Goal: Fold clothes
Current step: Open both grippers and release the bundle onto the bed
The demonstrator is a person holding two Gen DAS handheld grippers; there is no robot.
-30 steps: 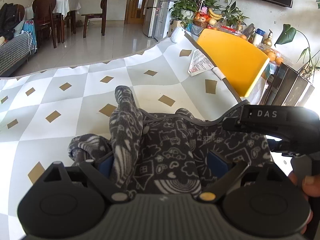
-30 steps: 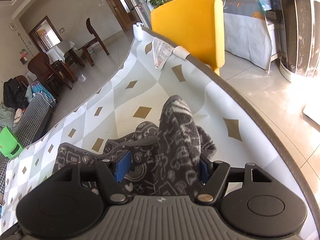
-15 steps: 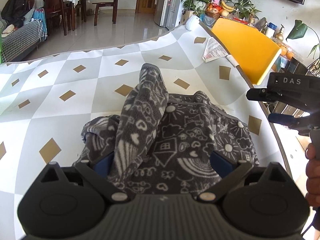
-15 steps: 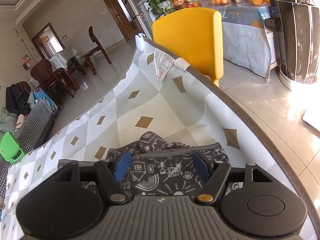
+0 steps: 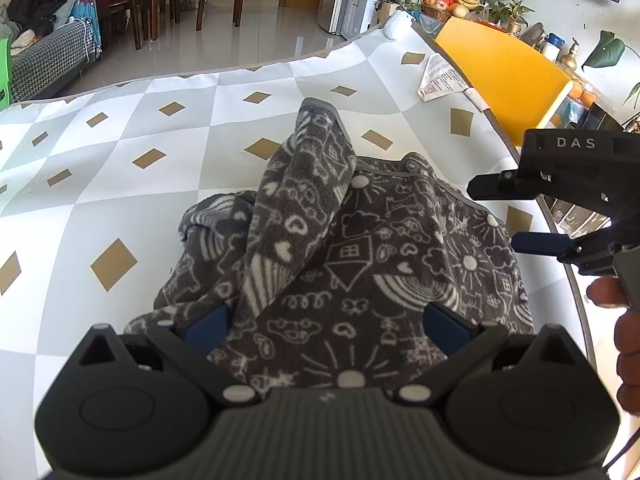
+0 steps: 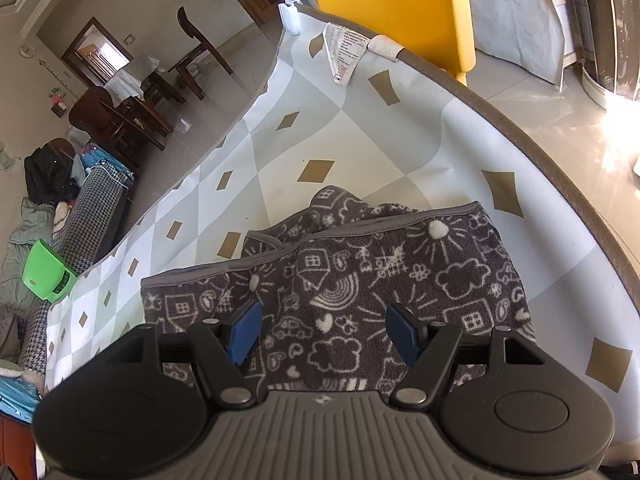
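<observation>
Left wrist view: the left tongs (image 5: pixel 326 324) have just been opening and are now spread wide over the garment (image 5: pixel 360 264), which is lain on the table (image 5: pixel 120 168) with one sleeve (image 5: pixel 304 184) draped across it. The sleeve is judged released, one fold done. The right tongs (image 5: pixel 516 216) are seen beside the cloth, apart and empty.

Right wrist view: the right tongs (image 6: pixel 322 330) are held released above the garment (image 6: pixel 380 276). Its near edge is hidden by the tongs.
</observation>
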